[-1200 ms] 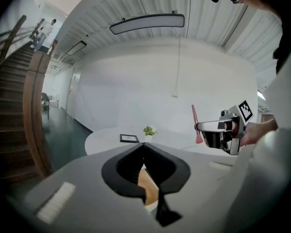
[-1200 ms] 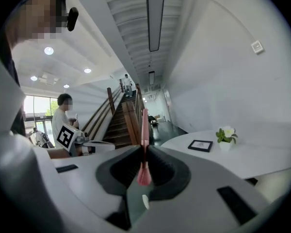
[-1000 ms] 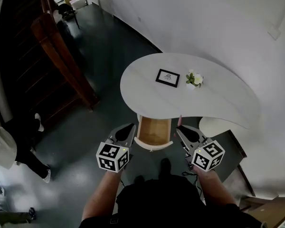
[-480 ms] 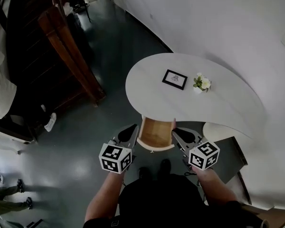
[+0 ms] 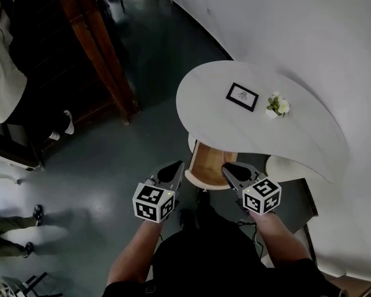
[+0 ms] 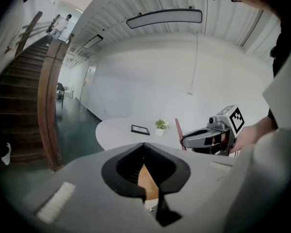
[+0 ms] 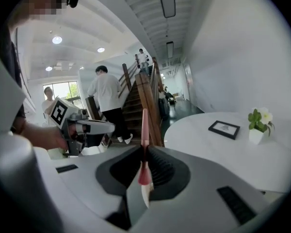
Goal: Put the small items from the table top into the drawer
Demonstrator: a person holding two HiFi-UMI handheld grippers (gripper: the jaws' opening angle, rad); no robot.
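Two items (frame (image 5: 242,96), flowers (image 5: 277,106)) on white table (image 5: 222,125)

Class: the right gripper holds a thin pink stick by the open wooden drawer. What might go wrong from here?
1. The thin pink stick juts well past the right gripper and may pivot or slip.
2. The open wooden drawer sits partly under the white table rim, so the stick may catch there.
3. The small white flower pot may tip when gripped later.

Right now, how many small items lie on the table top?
2: the picture frame at centre, the flower pot right of it. The right gripper holds a pink stick.
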